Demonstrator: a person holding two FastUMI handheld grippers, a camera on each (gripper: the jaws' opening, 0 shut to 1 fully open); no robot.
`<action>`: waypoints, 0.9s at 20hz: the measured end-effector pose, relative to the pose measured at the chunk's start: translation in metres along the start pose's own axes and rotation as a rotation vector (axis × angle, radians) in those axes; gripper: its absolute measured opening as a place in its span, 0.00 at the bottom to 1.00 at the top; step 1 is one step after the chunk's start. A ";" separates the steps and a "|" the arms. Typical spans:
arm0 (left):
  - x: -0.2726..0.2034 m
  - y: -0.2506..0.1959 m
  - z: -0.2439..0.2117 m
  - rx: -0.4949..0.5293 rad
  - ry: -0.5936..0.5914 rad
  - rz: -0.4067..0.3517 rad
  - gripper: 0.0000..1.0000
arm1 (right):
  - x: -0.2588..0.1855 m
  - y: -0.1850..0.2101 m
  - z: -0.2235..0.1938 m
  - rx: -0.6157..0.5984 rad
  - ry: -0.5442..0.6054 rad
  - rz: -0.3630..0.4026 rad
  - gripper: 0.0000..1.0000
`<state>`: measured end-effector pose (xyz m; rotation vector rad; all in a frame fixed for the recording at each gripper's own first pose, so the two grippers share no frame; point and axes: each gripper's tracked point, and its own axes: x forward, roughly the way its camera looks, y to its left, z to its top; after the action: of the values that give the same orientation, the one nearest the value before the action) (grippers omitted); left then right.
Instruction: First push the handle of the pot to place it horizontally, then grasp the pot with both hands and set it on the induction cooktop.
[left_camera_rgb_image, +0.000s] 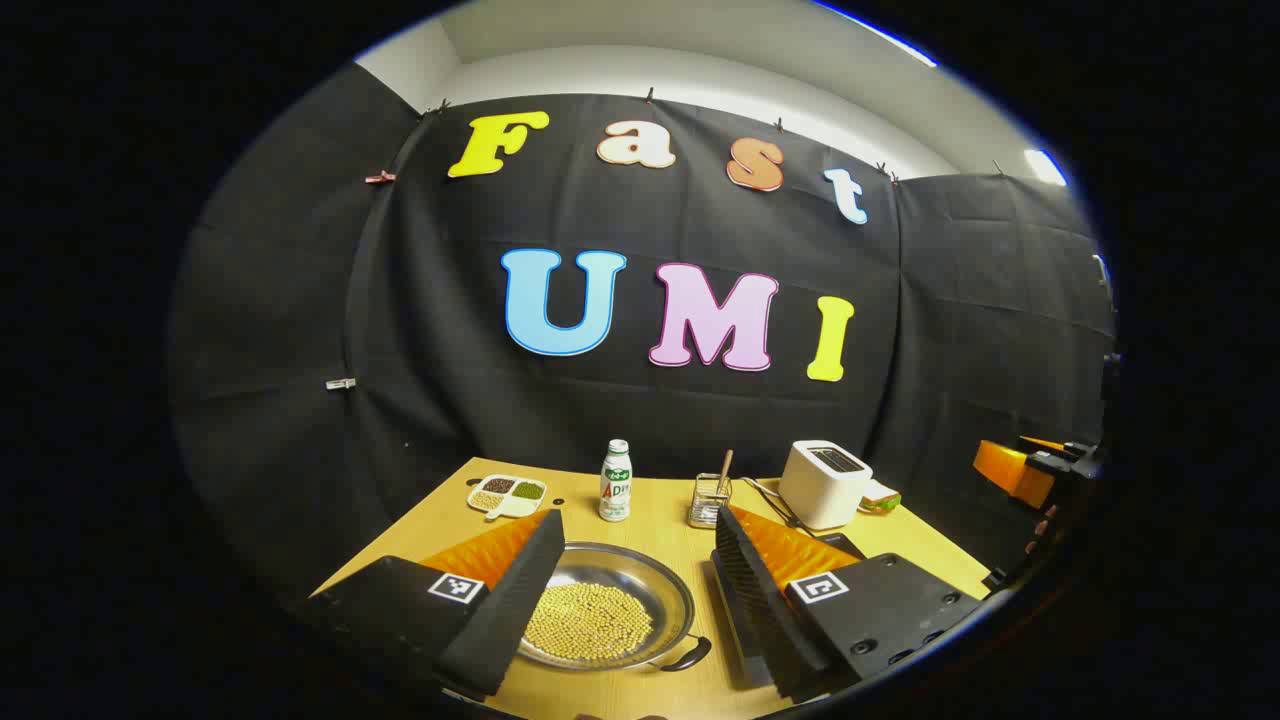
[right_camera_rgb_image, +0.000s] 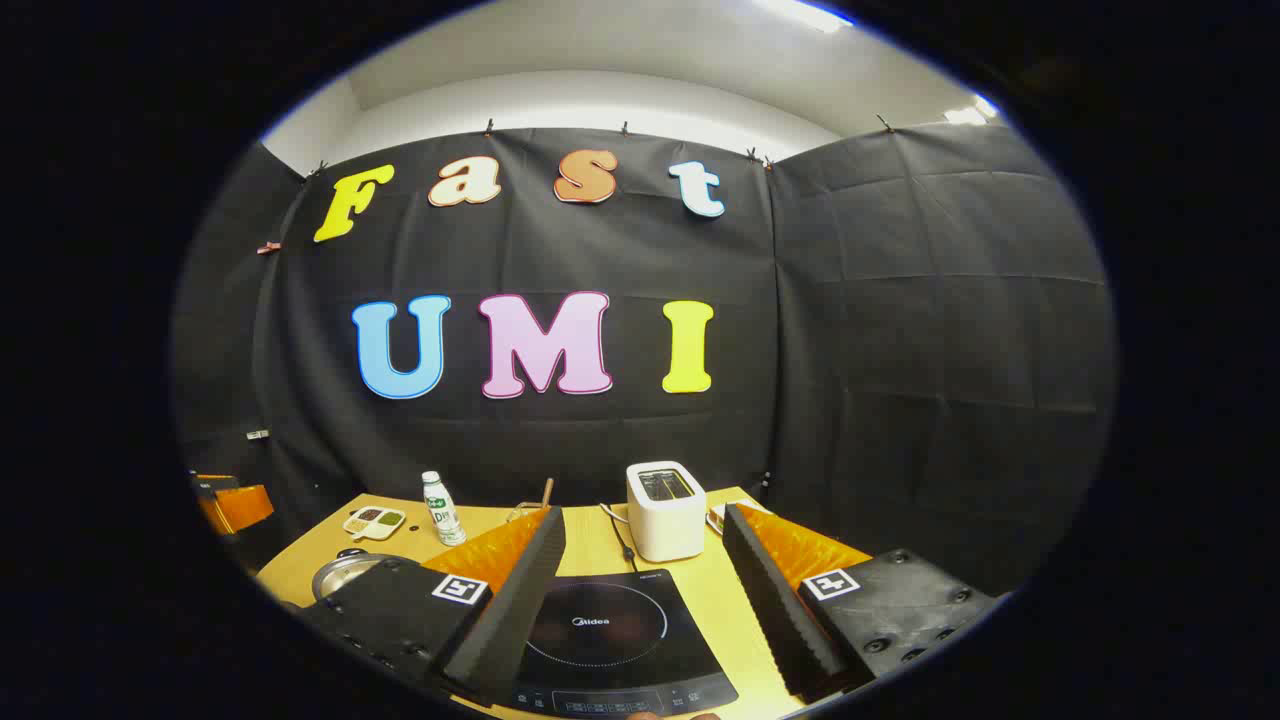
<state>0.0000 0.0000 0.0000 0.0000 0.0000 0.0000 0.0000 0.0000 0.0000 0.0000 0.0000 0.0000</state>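
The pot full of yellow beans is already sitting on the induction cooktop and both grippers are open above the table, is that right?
Not quite. The pot of yellow beans sits on the bare wooden table, not on the induction cooktop, whose glass is empty in the right gripper view. The left gripper and right gripper are both open, as you said.

Shiny metal pot (left_camera_rgb_image: 610, 605), wood-look table (left_camera_rgb_image: 655, 525)

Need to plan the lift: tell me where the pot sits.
In the left gripper view, the pot of beans sits on the table between the left gripper's open jaws, before the bottle.
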 end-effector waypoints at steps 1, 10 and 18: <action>0.001 -0.001 0.000 0.009 0.003 -0.005 0.95 | 0.000 0.002 0.002 -0.002 -0.005 0.002 0.98; -0.004 -0.003 -0.017 0.031 0.026 -0.019 0.95 | -0.012 0.003 0.001 -0.018 0.002 0.006 0.98; -0.016 0.002 -0.023 0.017 0.031 -0.016 0.95 | -0.027 0.001 0.002 -0.024 -0.007 0.010 0.98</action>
<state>-0.0165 0.0020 -0.0228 0.0167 0.0306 -0.0159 -0.0272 0.0013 0.0021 -0.0244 -0.0075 0.0102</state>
